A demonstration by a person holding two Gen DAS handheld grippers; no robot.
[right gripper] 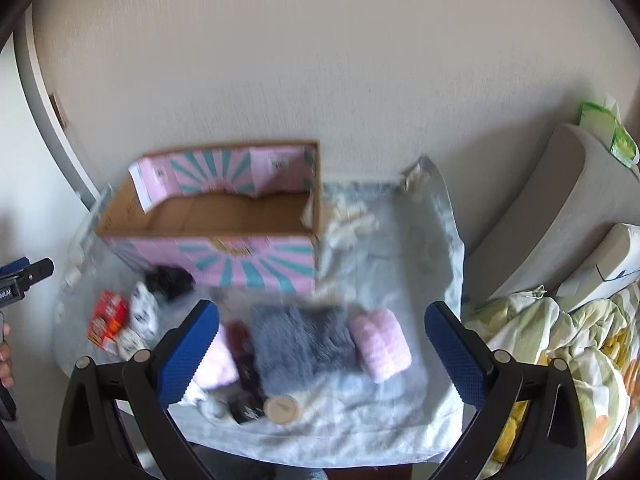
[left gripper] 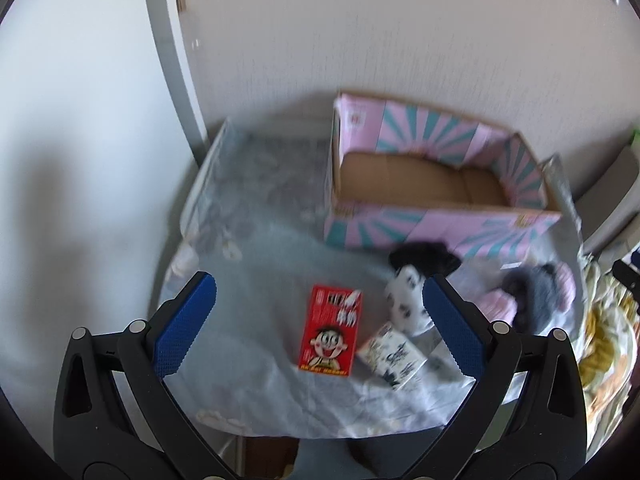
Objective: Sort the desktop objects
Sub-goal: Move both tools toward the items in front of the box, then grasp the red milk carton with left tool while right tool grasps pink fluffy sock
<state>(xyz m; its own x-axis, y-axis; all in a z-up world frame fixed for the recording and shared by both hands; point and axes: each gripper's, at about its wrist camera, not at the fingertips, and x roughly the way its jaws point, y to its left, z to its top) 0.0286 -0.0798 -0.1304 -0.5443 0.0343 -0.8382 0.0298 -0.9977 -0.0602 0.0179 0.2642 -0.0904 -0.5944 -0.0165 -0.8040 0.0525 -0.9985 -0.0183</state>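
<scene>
My left gripper [left gripper: 320,328] hangs spread wide and empty over the red milk carton [left gripper: 331,330], which lies in front of the pink cardboard box [left gripper: 420,226], long axis pointing toward it. My right gripper [right gripper: 320,344], also wide and empty, hovers farther along, above the grey fluffy cloth [right gripper: 304,344].

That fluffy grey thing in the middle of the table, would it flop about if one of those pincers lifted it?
The fluffy grey item looks like soft pile fabric, so it would probably sag and drape instead of holding shape. It likely weighs little for its bulk. The fuzzy surface should resist slipping, though the right hand-held gripper might pinch only fluff.
</scene>
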